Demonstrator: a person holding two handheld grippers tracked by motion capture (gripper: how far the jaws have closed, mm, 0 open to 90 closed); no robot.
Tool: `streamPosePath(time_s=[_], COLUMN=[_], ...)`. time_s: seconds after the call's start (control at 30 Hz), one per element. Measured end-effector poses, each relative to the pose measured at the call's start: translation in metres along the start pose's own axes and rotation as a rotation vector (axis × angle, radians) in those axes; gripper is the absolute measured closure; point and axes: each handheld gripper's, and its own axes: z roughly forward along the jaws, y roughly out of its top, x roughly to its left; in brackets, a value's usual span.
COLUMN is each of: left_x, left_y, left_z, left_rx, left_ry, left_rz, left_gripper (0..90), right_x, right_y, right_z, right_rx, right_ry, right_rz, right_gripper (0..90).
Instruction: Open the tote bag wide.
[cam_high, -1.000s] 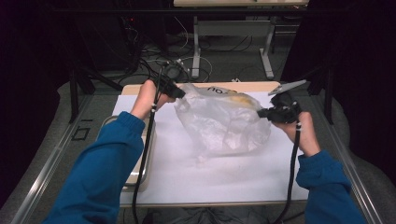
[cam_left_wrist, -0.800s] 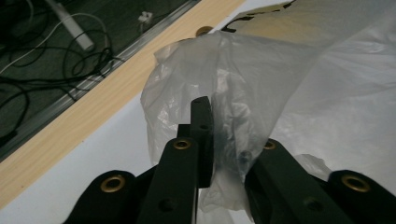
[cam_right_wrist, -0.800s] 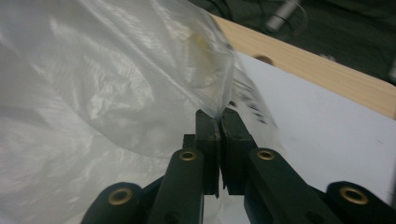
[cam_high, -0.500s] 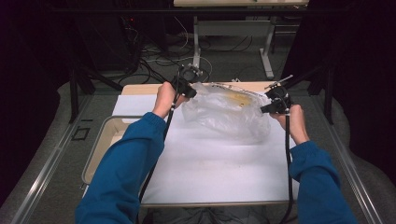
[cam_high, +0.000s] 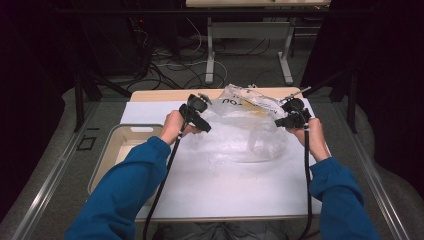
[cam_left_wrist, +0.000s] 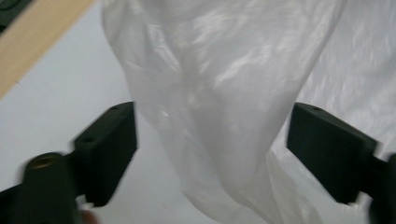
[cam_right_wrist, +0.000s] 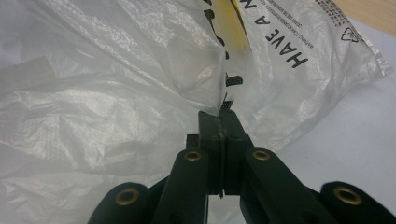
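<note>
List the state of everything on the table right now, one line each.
Plastic bag: crumpled, lying on the table, one edge pinched.
Left gripper: jaws just opened, bag between them, not pressed.
Right gripper: shut on the bag's edge.
Tray: empty as far as visible.

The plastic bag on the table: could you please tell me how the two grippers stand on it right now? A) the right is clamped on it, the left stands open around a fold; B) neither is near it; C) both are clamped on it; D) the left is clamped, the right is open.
A: the right gripper has its jaws pinched shut on the plastic bag, while the left gripper has just opened, its pads clear of the fold between them.
</note>
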Motion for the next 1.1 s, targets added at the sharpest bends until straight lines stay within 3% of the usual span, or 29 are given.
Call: streamPosePath(time_s=[0.17, 0.2, 0.27, 0.47, 0.63, 0.73, 0.8, 0.9, 1.1], left_x=[-0.014, -0.014, -0.015, -0.005, 0.01, 0.017, 0.017, 0.018, 0.024], left_y=[-0.006, -0.008, -0.011, -0.021, -0.027, -0.027, -0.028, -0.033, -0.05], left_z=[0.024, 0.027, 0.032, 0.012, -0.012, -0.012, -0.011, -0.019, -0.051], left_rx=[0.097, 0.1, 0.106, -0.024, -0.11, -0.119, -0.107, -0.144, -0.229], left_ry=[0.013, 0.022, 0.02, -0.019, -0.021, -0.034, -0.041, -0.066, -0.108], left_rz=[0.037, 0.037, 0.04, -0.001, -0.028, -0.043, -0.054, -0.069, -0.103], left_gripper=[9.2, 13.6, 31.3, 77.5, 87.5, 80.6, 61.1, 37.4, 16.3], right_x=[0.0, 0.0, -0.001, 0.004, 0.02, 0.023, 0.021, 0.023, 0.027], right_y=[-0.001, -0.002, -0.003, -0.013, -0.017, -0.015, -0.015, -0.017, -0.017], right_z=[0.0, -0.001, -0.002, -0.013, -0.03, -0.033, -0.028, -0.024, -0.026], right_rx=[0.0, 0.0, -0.002, -0.022, -0.03, -0.037, -0.032, -0.024, -0.03], right_ry=[-0.01, -0.01, -0.005, 0.045, 0.068, 0.075, 0.081, 0.086, 0.089], right_rz=[-0.005, -0.007, -0.004, -0.025, -0.061, -0.049, -0.042, -0.044, -0.047], right_gripper=[90.0, 90.0, 90.0, 90.0, 90.0, 90.0, 90.0, 90.0, 90.0])
